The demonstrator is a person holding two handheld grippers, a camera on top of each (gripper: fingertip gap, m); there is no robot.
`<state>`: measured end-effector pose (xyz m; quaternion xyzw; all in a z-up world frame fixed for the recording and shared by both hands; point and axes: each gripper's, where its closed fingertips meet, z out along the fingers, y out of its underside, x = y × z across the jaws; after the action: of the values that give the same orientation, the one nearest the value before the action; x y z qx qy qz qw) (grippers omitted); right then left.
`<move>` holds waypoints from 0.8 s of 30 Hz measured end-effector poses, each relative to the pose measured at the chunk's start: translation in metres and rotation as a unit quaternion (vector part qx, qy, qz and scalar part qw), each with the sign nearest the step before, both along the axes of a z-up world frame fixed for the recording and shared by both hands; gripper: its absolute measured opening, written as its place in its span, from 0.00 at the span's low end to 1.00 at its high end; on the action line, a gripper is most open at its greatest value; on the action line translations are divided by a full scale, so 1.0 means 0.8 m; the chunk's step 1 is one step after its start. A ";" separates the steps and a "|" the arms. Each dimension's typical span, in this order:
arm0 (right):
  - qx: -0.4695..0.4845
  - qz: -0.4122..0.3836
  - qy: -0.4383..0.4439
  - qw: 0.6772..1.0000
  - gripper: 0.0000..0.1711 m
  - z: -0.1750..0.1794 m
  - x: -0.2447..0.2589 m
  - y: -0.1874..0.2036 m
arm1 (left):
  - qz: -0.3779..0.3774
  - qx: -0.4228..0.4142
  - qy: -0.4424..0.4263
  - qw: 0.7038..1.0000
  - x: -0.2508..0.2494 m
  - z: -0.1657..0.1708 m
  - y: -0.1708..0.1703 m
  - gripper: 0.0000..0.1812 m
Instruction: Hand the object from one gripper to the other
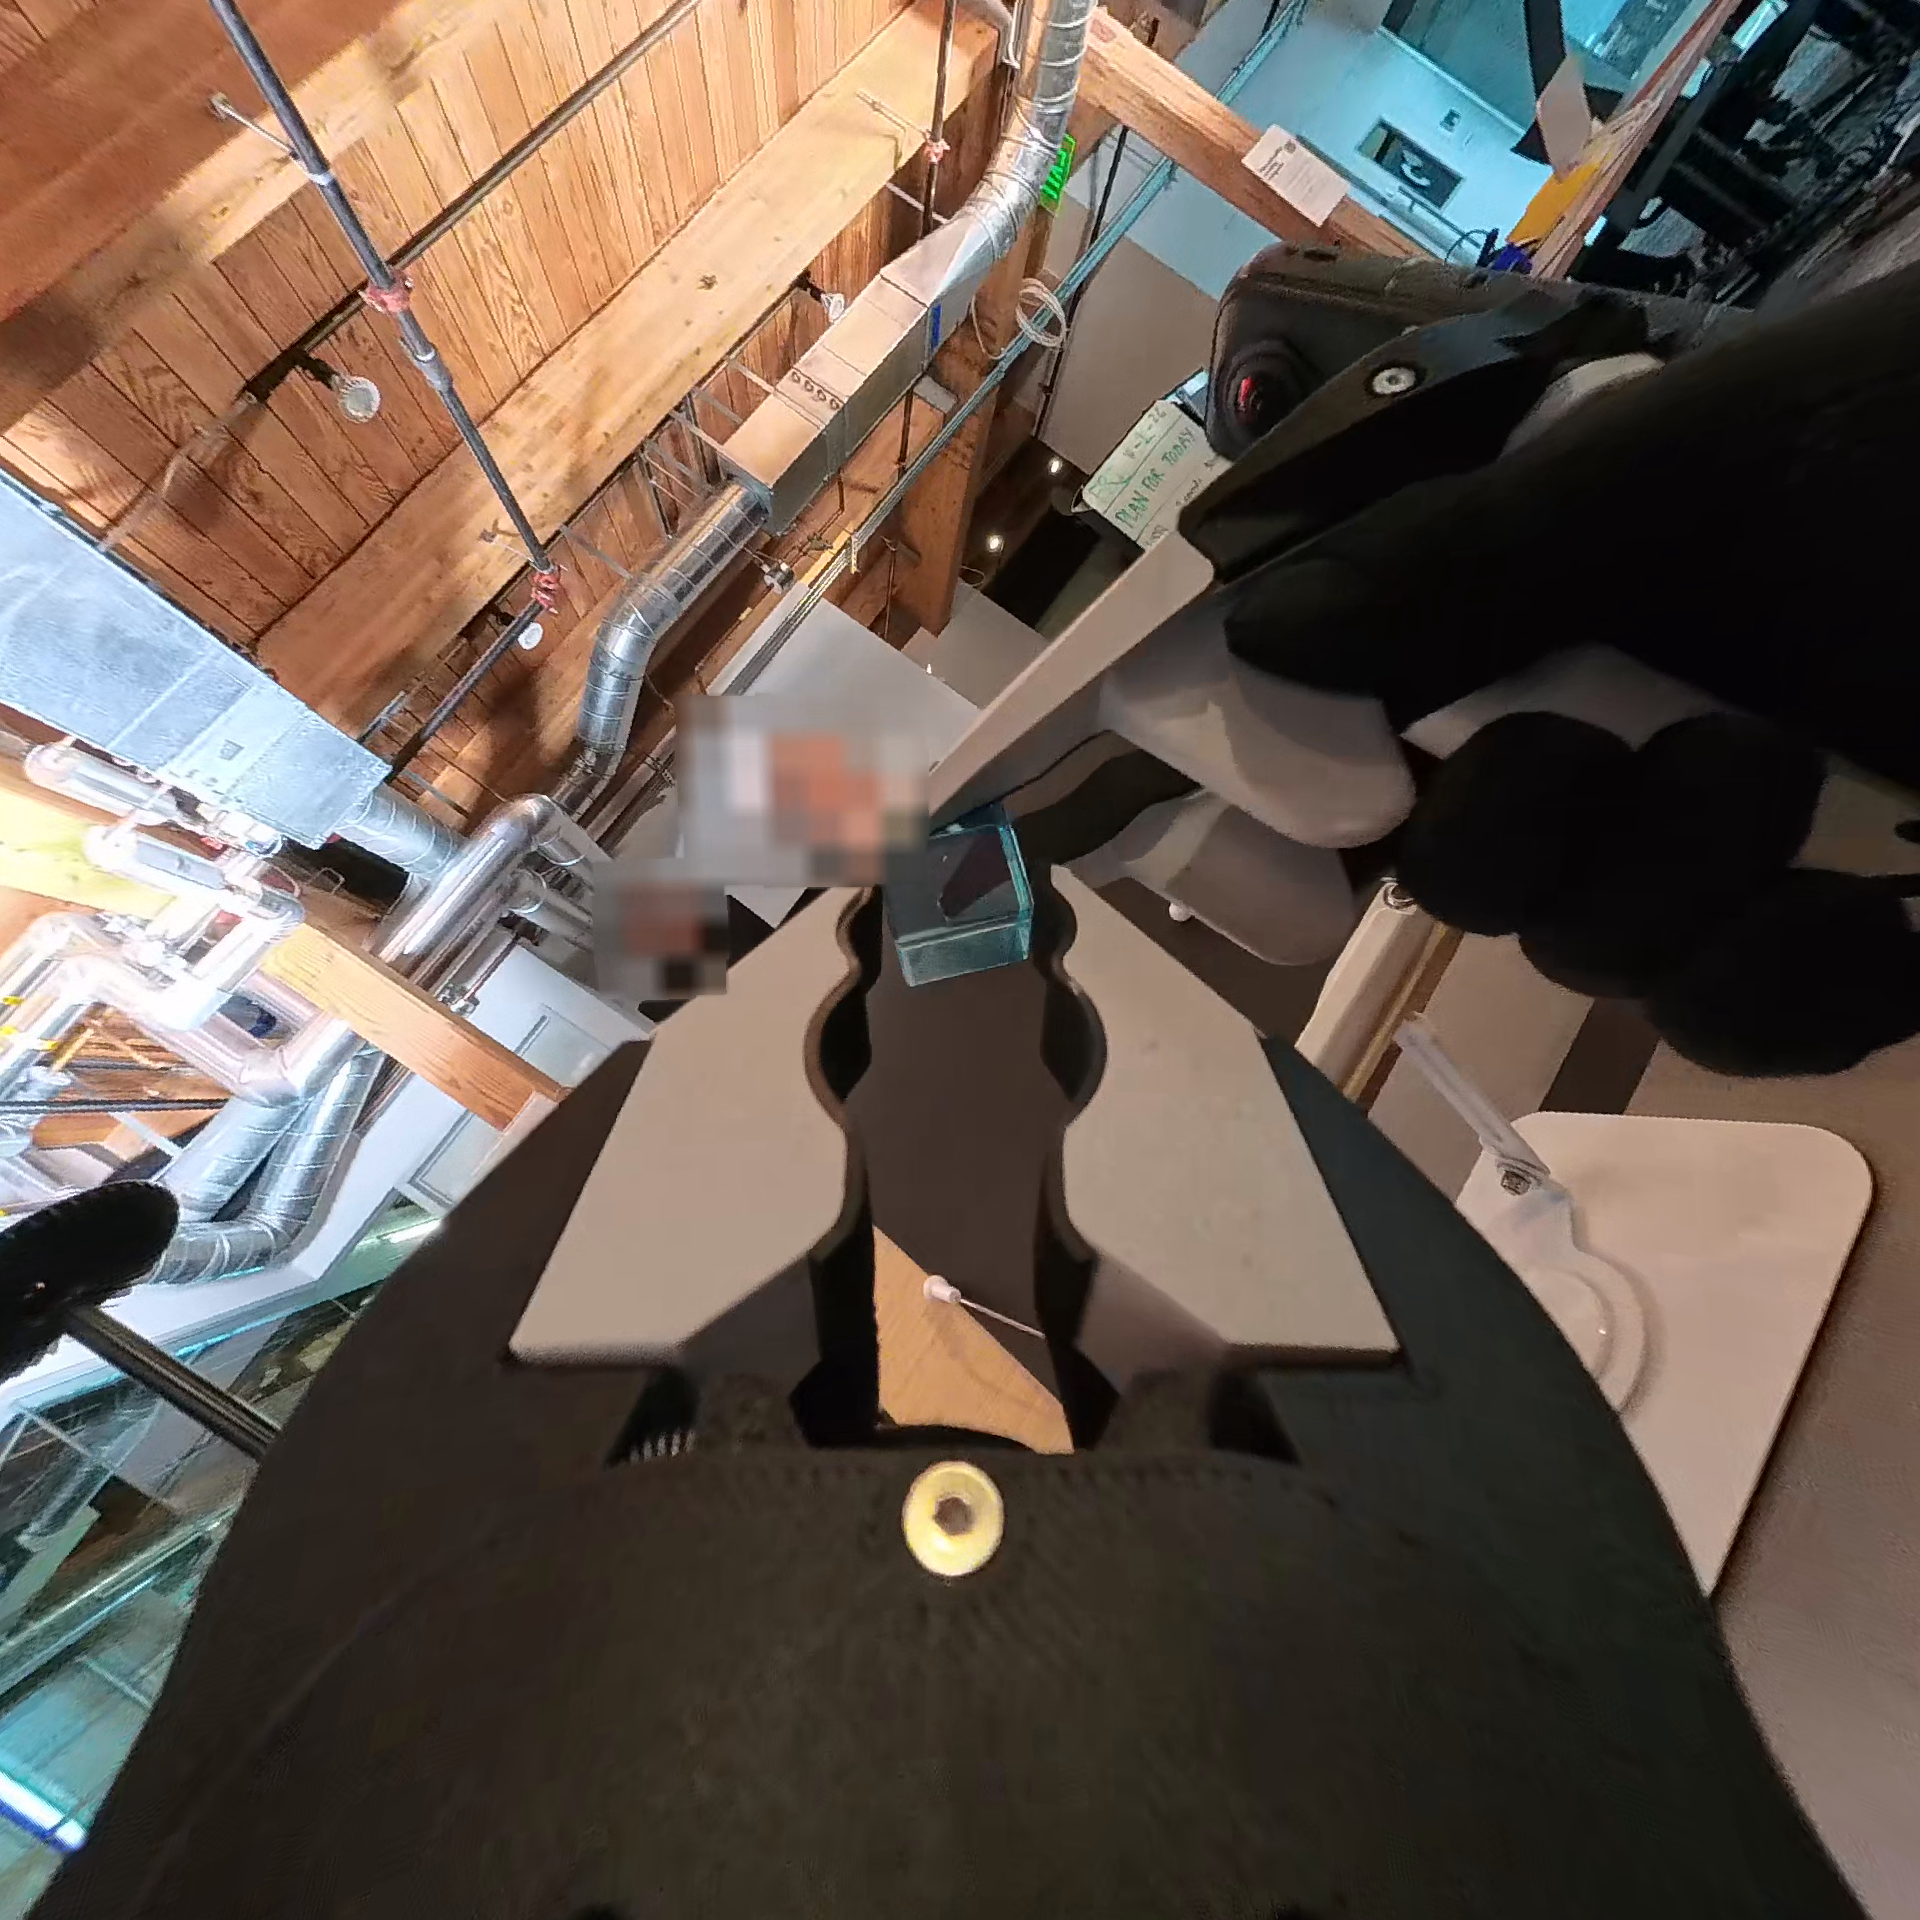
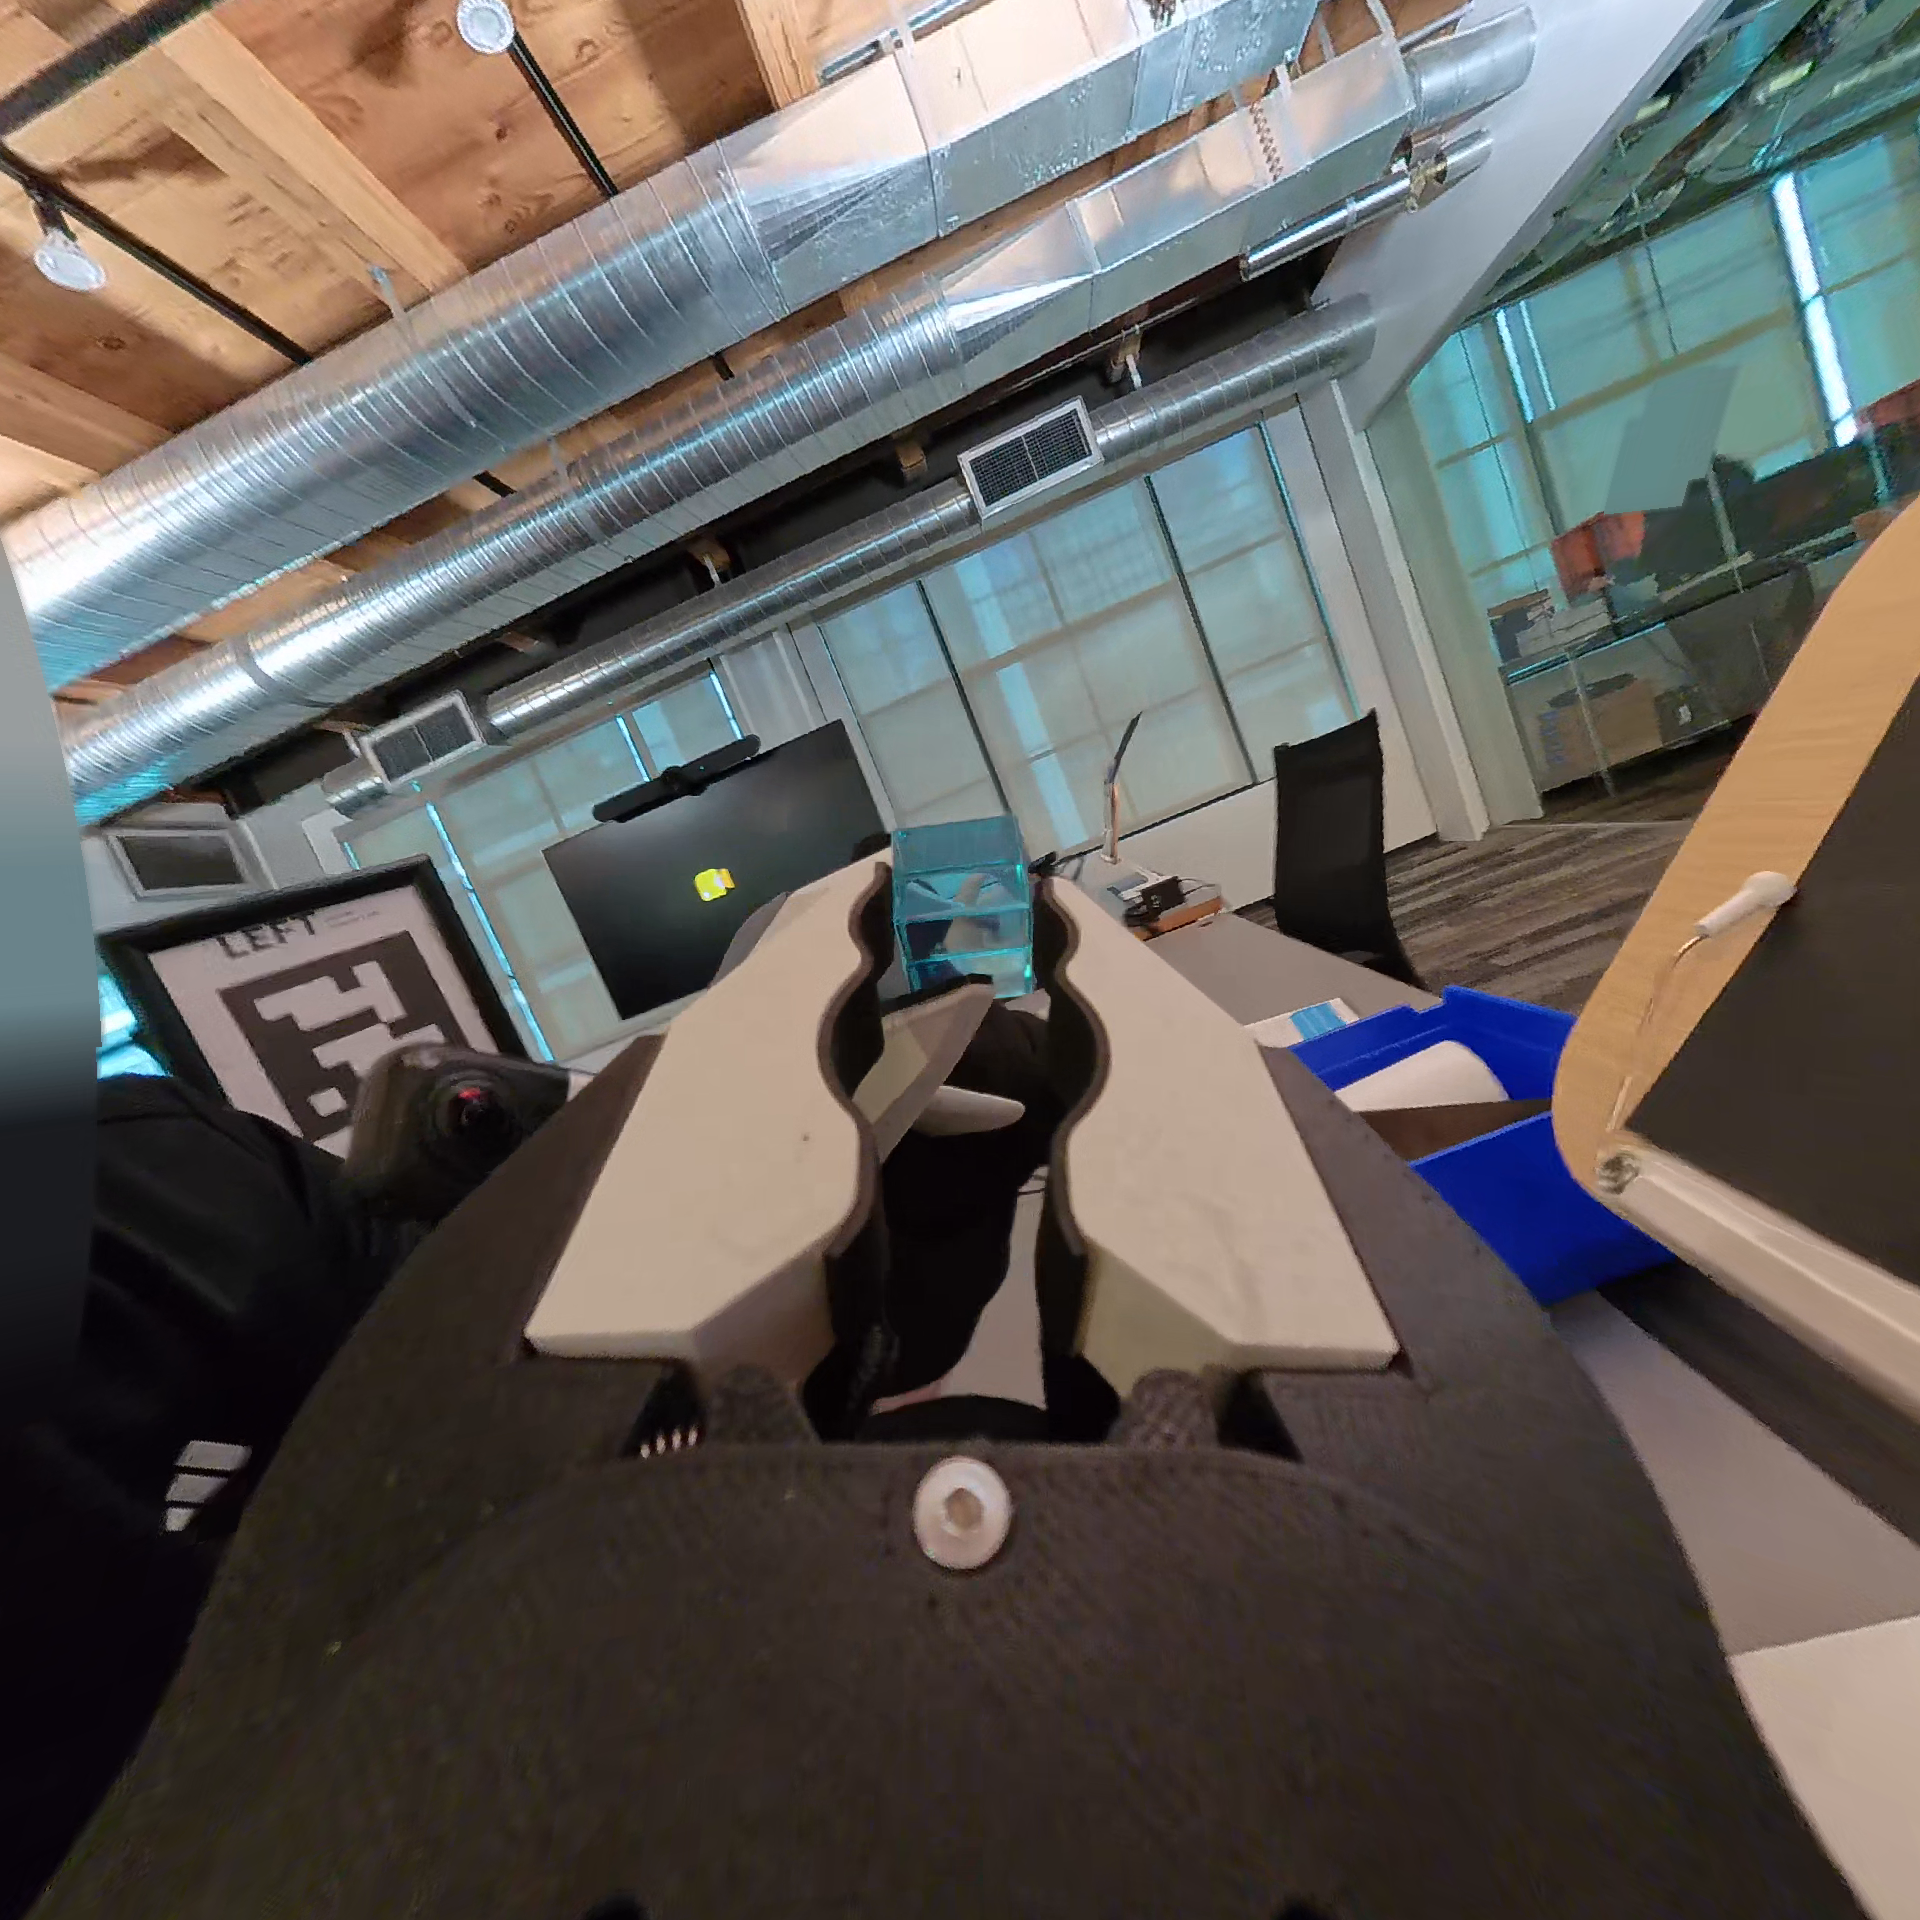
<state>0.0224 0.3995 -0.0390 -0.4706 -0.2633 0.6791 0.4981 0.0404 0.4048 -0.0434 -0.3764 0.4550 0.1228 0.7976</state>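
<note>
A small clear teal cube (image 1: 961, 914) is held in the air between both grippers. My left gripper (image 1: 961, 920) has its two grey fingers closed against the cube's sides. My right gripper (image 1: 997, 842) comes in from the upper right, held by a black-gloved hand (image 1: 1621, 883), and its fingertips pinch the same cube. In the right wrist view the cube (image 2: 961, 914) sits between my right gripper's (image 2: 961, 920) tips, with one finger of the left gripper (image 2: 925, 1049) showing just below it.
A blue bin (image 2: 1496, 1132) and a wood-edged dark panel (image 2: 1714, 935) lie to the right. A framed black-and-white marker card (image 2: 312, 997) and a dark screen (image 2: 717, 862) stand behind. A white base plate (image 1: 1662, 1299) rests on the grey table. Left and right tips are no more than a few centimetres apart.
</note>
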 end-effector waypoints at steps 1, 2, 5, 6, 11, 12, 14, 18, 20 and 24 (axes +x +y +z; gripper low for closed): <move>0.011 -0.010 -0.002 1.000 0.15 0.001 0.001 0.001 | -0.007 -0.007 -0.001 1.000 0.000 0.000 -0.001 0.15; 0.021 -0.022 -0.007 1.000 0.20 0.002 0.003 0.002 | -0.018 -0.021 -0.003 1.000 0.001 -0.001 -0.001 0.15; 0.072 -0.074 -0.054 0.993 0.27 0.000 0.008 0.007 | -0.040 -0.061 -0.004 0.997 -0.002 -0.003 0.001 0.15; 0.104 -0.100 -0.084 0.986 0.29 -0.003 0.009 0.008 | -0.045 -0.073 -0.004 0.996 -0.004 -0.003 0.002 0.15; 0.302 -0.193 -0.190 0.914 0.36 -0.001 0.016 -0.010 | -0.098 -0.166 0.006 0.981 -0.006 -0.012 -0.001 0.15; 0.340 -0.209 -0.208 0.893 0.38 -0.001 0.017 -0.014 | -0.128 -0.212 -0.006 0.969 -0.005 -0.014 -0.004 0.15; 0.412 -0.243 -0.255 0.840 0.38 -0.006 0.016 -0.019 | -0.192 -0.287 -0.046 0.937 -0.005 -0.011 -0.010 0.14; 0.515 -0.310 -0.327 0.729 0.40 -0.018 0.009 -0.015 | -0.339 -0.433 -0.114 0.827 -0.004 -0.009 -0.029 0.14; 0.539 -0.319 -0.329 0.707 0.40 -0.019 0.000 -0.021 | -0.401 -0.491 -0.124 0.763 -0.003 -0.011 -0.041 0.14; 0.543 -0.312 -0.335 0.704 0.36 -0.028 -0.010 -0.021 | -0.441 -0.521 -0.130 0.719 0.000 -0.016 -0.046 0.14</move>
<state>0.0142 0.3829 -0.0617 -0.3710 -0.5743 0.0223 0.7294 0.0405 0.3678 -0.0559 -0.5011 0.4536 -0.5497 0.4910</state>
